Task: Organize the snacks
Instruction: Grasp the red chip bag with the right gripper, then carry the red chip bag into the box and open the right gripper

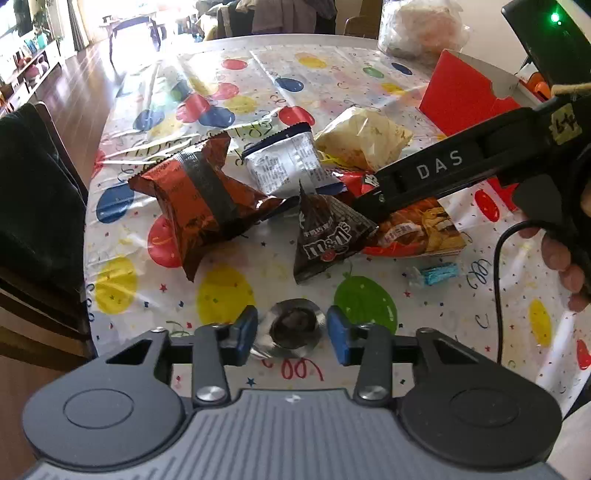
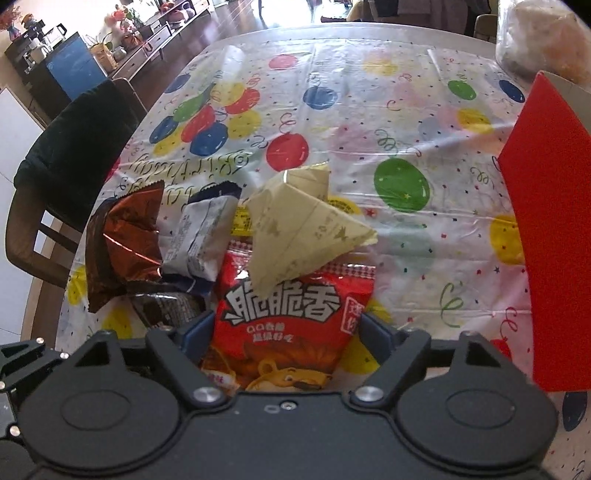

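Note:
My left gripper [image 1: 291, 334] points down at the balloon-print tablecloth [image 1: 258, 85]. A small foil-wrapped chocolate [image 1: 293, 326] sits between its blue pads [image 1: 245, 332], and the foil touches both. My right gripper [image 2: 286, 330] stands wide over a red snack bag [image 2: 288, 306], a pad close on each side and the bag lying flat. In the left wrist view its black finger [image 1: 439, 168] crosses that red bag [image 1: 417, 229]. Beside it lie a brown M&M's pouch [image 1: 325, 236], an orange-brown packet [image 1: 199, 199], a white packet [image 1: 291, 162] and a cream pyramid packet [image 1: 364, 136].
A red cardboard box [image 1: 461, 99] stands open at the right, with a clear plastic bag [image 1: 421, 26] behind it. A blue wrapped candy [image 1: 437, 275] lies near a person's hand [image 1: 565, 258]. A dark cushioned chair [image 1: 37, 184] stands at the table's left edge.

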The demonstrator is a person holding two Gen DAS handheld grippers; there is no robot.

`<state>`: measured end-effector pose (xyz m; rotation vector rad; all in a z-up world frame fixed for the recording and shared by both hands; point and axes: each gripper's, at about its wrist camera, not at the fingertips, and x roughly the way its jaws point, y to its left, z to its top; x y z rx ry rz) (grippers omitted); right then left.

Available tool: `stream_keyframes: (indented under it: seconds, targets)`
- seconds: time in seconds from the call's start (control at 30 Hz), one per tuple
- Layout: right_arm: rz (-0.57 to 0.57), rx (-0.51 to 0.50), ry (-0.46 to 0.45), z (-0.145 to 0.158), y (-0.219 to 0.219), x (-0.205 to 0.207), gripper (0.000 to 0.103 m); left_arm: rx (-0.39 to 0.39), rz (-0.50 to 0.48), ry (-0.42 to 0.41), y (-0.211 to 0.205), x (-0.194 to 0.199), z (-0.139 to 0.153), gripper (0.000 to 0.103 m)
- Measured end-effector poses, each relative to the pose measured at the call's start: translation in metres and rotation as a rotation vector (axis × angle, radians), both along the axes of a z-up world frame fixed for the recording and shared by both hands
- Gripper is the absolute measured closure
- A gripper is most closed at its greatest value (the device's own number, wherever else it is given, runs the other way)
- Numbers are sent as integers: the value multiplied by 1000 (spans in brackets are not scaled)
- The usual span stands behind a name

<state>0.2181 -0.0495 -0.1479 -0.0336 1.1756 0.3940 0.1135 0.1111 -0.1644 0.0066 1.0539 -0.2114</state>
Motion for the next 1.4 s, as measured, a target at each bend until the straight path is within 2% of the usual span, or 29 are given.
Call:
stream_keyframes:
  seconds: [0.13,0.23,0.67,0.87,1.1,1.4]
  targets:
    - [10,9,4,1,-2,-1,27,-1,-14,-15,-2,-2,0,74]
    - [16,2,-3,2,-3,-4,28,21,-14,-25,-6,-3,0,74]
    - [14,43,1,23,-36,-23,28,-17,70,-4,-7,-8,1,75]
    - [20,67,-35,47,-61,-36,28,-27,109,4,-13,-14,5,75]
    - [19,111,-72,74,-95,-43,28,-35,141,-15,-36,-19,27,75]
    - [37,136,-132,105,-146,-40,28,-29,98,-78,-97,-8,70,75]
